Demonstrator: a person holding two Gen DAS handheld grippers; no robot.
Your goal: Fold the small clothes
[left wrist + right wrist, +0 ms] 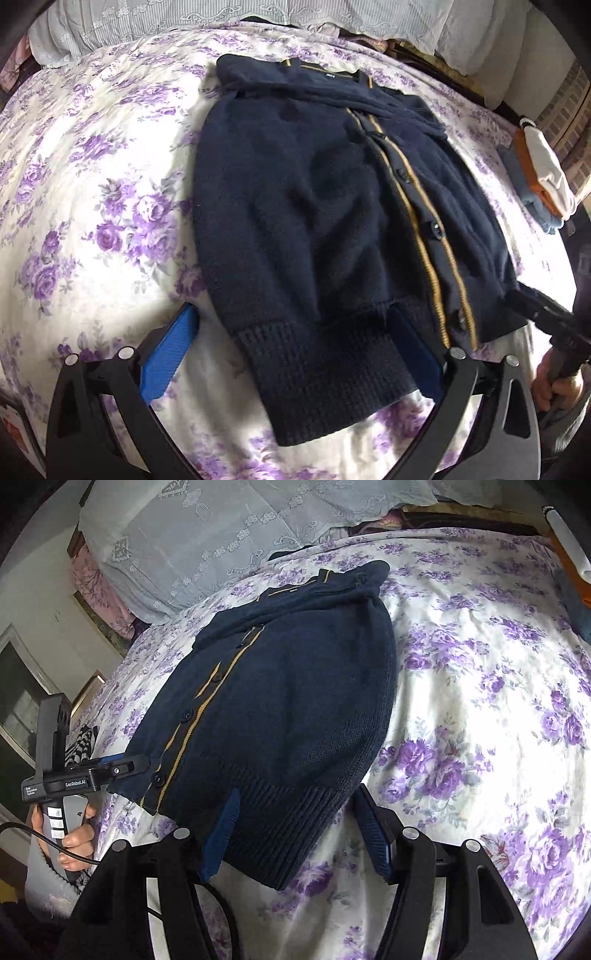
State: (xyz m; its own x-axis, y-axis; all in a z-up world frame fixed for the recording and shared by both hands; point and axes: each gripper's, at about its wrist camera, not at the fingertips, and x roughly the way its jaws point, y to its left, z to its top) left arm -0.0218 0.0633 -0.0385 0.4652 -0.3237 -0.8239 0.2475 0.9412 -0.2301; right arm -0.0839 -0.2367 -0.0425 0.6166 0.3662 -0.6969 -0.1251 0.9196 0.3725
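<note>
A navy cardigan (303, 206) with tan button-band stripes lies flat on the floral bedsheet (92, 206), both sides folded inward. My left gripper (291, 343) is open, its blue fingers (170, 350) straddling the ribbed hem's left corner. In the right wrist view the same cardigan (295, 709) lies ahead. My right gripper (295, 834) is open, its fingers (221, 830) on either side of the hem's right corner. The left gripper's body shows at the hem's other corner (122, 770). The right gripper's tip shows in the left wrist view (528, 299).
Lace-covered pillows (207, 539) lie at the head of the bed. Folded clothes in orange, white and blue (543, 184) are stacked at the bed's right edge. A striped item (79, 746) lies off the bed's left side.
</note>
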